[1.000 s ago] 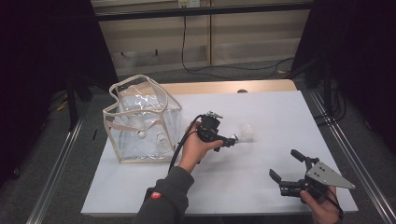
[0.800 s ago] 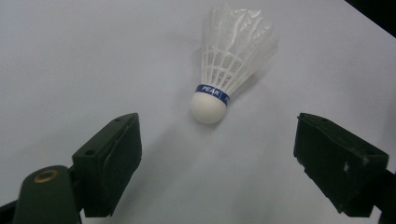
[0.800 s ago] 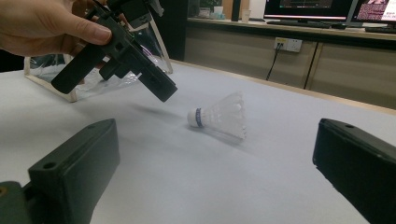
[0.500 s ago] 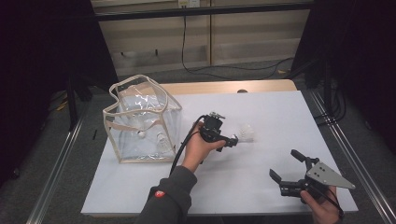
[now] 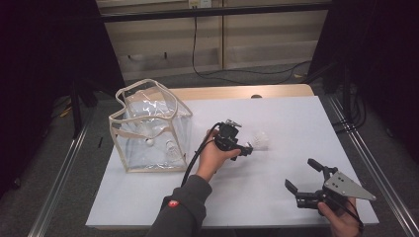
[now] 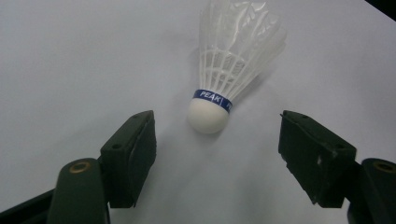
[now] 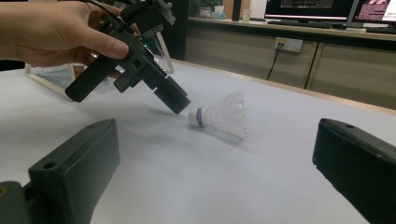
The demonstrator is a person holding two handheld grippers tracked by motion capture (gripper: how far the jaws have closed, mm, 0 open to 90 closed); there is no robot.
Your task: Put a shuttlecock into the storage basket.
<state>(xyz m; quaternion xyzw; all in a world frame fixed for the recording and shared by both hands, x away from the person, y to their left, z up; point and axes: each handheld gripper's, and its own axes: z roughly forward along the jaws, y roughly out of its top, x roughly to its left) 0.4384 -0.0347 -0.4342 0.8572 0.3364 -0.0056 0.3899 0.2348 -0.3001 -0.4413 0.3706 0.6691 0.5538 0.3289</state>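
Table (image 5: pixel 276 197): white top; broad bare room at 3 and 6 o'clock of the shuttlecock, edges well off.
Clear bag (image 5: pixel 148 129): at 9 o'clock, open-topped, what look like shuttlecocks already inside.
Right gripper (image 5: pixel 307 181): jaws wide, empty, near 5 o'clock edge.
Left gripper (image 5: pixel 247 149): jaws wide, just short of cork.
Shuttlecock (image 6: pixel 231 63): lying loose mid-table, ungrasped; pick-up and bagging likely remain.
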